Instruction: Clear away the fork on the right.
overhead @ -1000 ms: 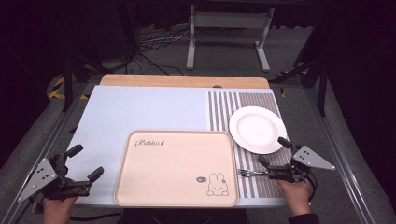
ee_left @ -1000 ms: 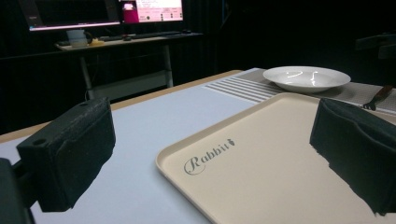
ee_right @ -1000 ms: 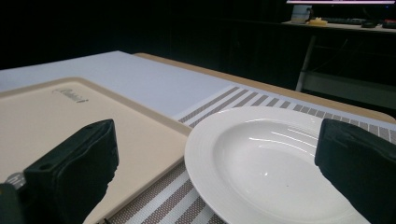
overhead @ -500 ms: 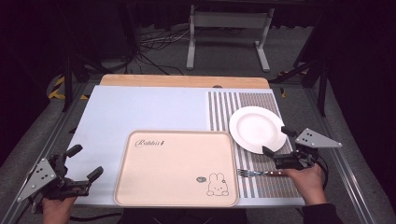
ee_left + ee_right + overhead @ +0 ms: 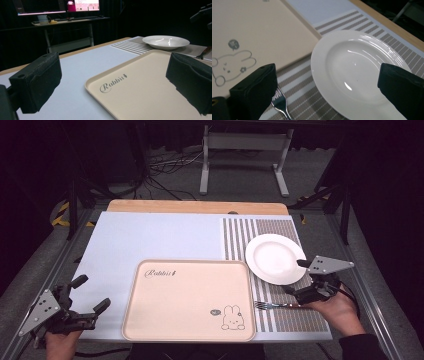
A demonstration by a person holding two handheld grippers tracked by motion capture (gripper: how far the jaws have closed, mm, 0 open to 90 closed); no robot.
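A white plate [image 5: 275, 258] sits on the striped mat [image 5: 280, 232] at the table's right. A fork [image 5: 272, 306] lies on the mat just below it, tines toward the beige rabbit tray [image 5: 190, 300]. My right gripper [image 5: 296, 276] hovers open at the plate's near right rim and holds nothing. In the right gripper view the plate [image 5: 357, 72] spans the gap between the jaws, and the fork [image 5: 279, 102] lies by the left jaw. My left gripper [image 5: 91, 293] stands open and empty left of the tray. Its view looks across the tray [image 5: 150, 90] toward the plate [image 5: 165, 41].
A pale blue mat [image 5: 150, 240] covers the table's left and middle, with a wooden edge [image 5: 200, 206] at the back. A metal stand [image 5: 242, 150] and cables lie on the floor beyond. A desk with monitors [image 5: 70, 10] stands far off.
My right gripper has moved away from the fork's handle, forward and up toward the plate's near rim. The fork, plate, tray and left gripper have stayed put.
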